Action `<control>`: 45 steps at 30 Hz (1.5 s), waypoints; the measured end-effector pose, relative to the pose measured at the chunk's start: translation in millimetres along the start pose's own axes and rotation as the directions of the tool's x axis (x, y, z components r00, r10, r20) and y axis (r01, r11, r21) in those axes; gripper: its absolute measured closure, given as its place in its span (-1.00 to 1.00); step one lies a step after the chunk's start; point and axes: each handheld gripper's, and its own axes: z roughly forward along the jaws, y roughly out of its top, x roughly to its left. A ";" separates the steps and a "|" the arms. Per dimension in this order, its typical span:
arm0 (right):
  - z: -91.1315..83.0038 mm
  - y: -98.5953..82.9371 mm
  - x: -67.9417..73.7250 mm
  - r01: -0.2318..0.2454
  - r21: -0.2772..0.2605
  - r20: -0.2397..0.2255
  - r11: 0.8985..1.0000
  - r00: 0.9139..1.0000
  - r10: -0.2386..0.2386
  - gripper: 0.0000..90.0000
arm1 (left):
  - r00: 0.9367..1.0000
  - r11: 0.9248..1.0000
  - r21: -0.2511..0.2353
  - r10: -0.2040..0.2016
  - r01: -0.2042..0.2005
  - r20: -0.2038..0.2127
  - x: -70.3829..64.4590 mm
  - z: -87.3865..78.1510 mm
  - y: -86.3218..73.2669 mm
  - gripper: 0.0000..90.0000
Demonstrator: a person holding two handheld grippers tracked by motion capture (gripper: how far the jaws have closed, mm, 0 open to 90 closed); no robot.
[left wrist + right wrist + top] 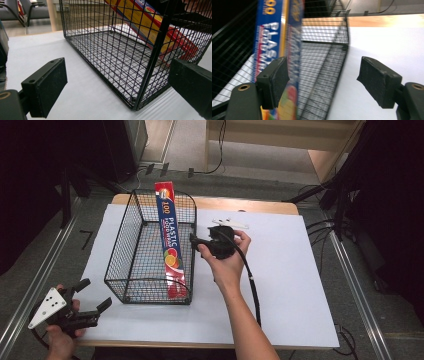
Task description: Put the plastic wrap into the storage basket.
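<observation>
Looking down from the high view, I take the wire basket (131,251) as my landmark: it sits on the white table sheet (280,285), and it holds 1 thing, a long box of plastic food wrap (170,240). That box lies along the basket's right wall, its near end down in the front right corner and its far end tilted up, poking above the rear rim. The remaining mesh floor of the basket is bare.

My right gripper (196,243) hangs just outside the basket's right wall, about halfway along it, with its tips pointing at the mesh. From the right gripper view I see the 2 jaws standing well apart with nothing clamped between them; the wrap box (270,45) shows blurred behind the left jaw, and the basket's wall (329,65) runs up through the gap. I cannot tell whether a fingertip touches the wire.

My left gripper (95,297) is held off the basket's front left corner, near the table's front edge, apart from the basket. Its 2 jaws are spread wide and hold nothing. In the left gripper view the basket's near corner post (150,62) stands between them, farther off, and the wrap box (150,22) slants behind the mesh.

Beyond the basket's right side, past my right hand (227,262), a small white piece (231,223) lies flat on the sheet.
</observation>
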 end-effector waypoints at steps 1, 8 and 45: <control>-4.9 -4.4 -11.1 -0.001 -0.010 0.013 1.000 1.000 0.001 -0.44 | 1.000 1.000 0.001 0.000 0.000 -0.002 -0.1 0.2 0.0 -0.94; -21.9 -24.4 -47.2 0.008 -0.037 0.060 0.999 0.998 -0.006 -0.43 | 1.000 1.000 0.003 0.004 -0.003 -0.007 -0.5 0.2 -0.1 -0.94; -145.4 -137.7 -199.1 0.009 -0.135 0.224 0.991 0.974 0.022 -0.45 | 1.000 1.000 0.008 0.011 -0.011 -0.016 -1.5 1.5 -0.2 -0.94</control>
